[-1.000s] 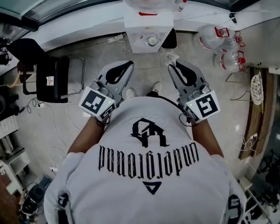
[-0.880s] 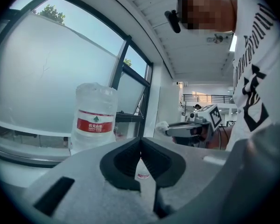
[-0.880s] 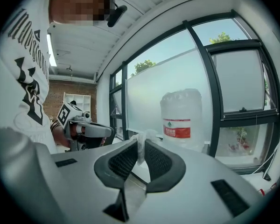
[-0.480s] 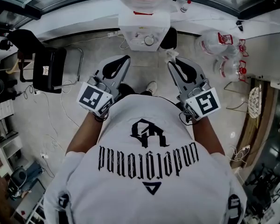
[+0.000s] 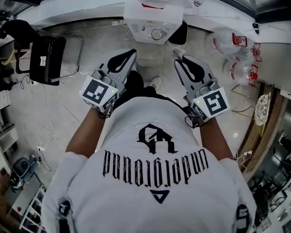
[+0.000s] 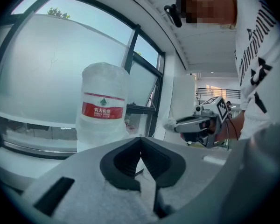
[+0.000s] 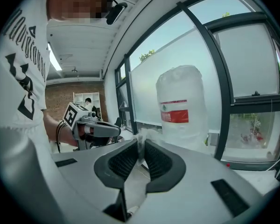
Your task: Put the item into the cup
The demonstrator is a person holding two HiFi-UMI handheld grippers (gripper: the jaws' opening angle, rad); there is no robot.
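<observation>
Held in front of the person's chest, my right gripper is shut on a small whitish crumpled item. That item shows as a thin translucent wisp pinched between the pads, and as a pale clump in the left gripper view. My left gripper is held level beside it, its jaws meeting at the tips with nothing between them. A small round rim sits on the white water dispenser ahead; I cannot tell whether it is a cup.
A large water bottle with a red label stands on the dispenser by the window. Clear empty bottles lie on the floor at right. A black chair stands at left. Cables run along the floor.
The dispenser and floor have shifted in the head view as the person moves. Both grippers keep the same pose, and the right one still holds the white item.
</observation>
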